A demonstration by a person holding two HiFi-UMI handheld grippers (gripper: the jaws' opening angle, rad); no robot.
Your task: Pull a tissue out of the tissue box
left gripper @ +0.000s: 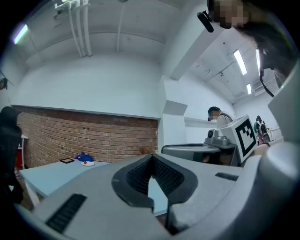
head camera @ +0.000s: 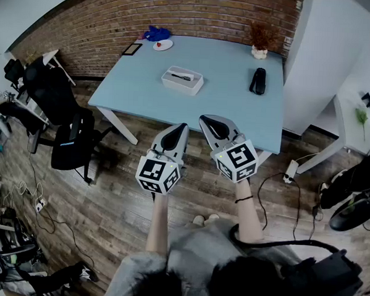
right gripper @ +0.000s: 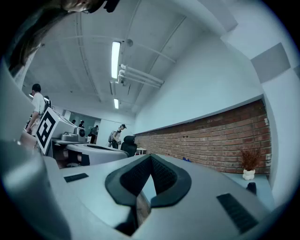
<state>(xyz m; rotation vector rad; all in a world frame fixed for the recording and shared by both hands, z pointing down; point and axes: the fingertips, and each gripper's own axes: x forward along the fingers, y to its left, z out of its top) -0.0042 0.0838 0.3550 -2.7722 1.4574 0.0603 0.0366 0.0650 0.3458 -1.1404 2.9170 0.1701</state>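
- The left gripper (head camera: pixel 180 128) is hanging over the floor, jaws pressed together, holding nothing.
- The box (head camera: pixel 182 80) is lying on the table (head camera: pixel 126 85), well ahead of the left gripper, long side running across.
- The right gripper (head camera: pixel 206 120) is hanging beside it, closed and empty too.

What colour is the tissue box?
The tissue box is white; head view shows it best.

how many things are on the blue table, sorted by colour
white: 2, tissue box, small plate
black: 2, flat panel, chunky object
blue: 1, toy
brown: 1, dried plant
total: 6
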